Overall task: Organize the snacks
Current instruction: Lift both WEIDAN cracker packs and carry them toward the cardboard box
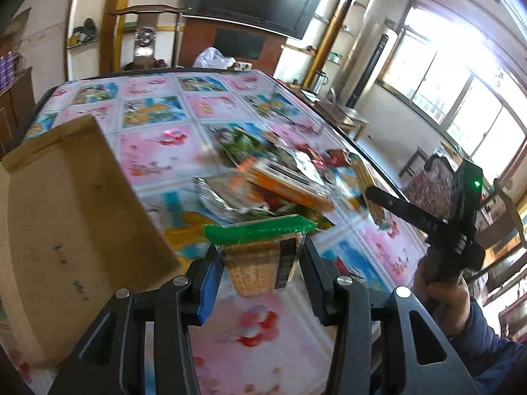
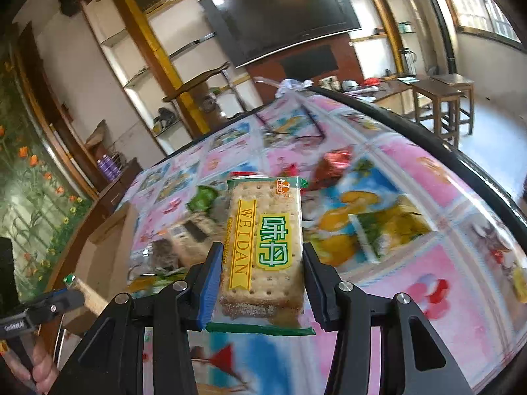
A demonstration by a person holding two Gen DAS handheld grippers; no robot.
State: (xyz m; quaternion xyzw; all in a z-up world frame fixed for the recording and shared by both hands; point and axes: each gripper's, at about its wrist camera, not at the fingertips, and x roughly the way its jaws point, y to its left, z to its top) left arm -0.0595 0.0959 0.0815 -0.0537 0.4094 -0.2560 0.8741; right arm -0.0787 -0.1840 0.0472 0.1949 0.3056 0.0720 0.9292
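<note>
Cardboard box [image 1: 75, 230]: left on the surface [image 1: 158, 151]. Left gripper [image 1: 260, 263]: jaws clamped on green-sealed cracker pack [image 1: 257, 256], just right of box. Snack pile [image 1: 270, 181]: beyond. Right gripper [image 2: 260, 279]: jaws clamped on WEIDAN cracker pack [image 2: 263, 240], above the surface.

Lit by overexposed daylight from windows [image 1: 461, 98]; glare on glossy tabletop [image 2: 411, 171]; snack pile [image 1: 263, 177] motion-blurred; fisheye-curved edges, dark corners.

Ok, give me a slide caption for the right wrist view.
Right gripper holds a Weidan cracker packet above the patterned tablecloth.
</note>
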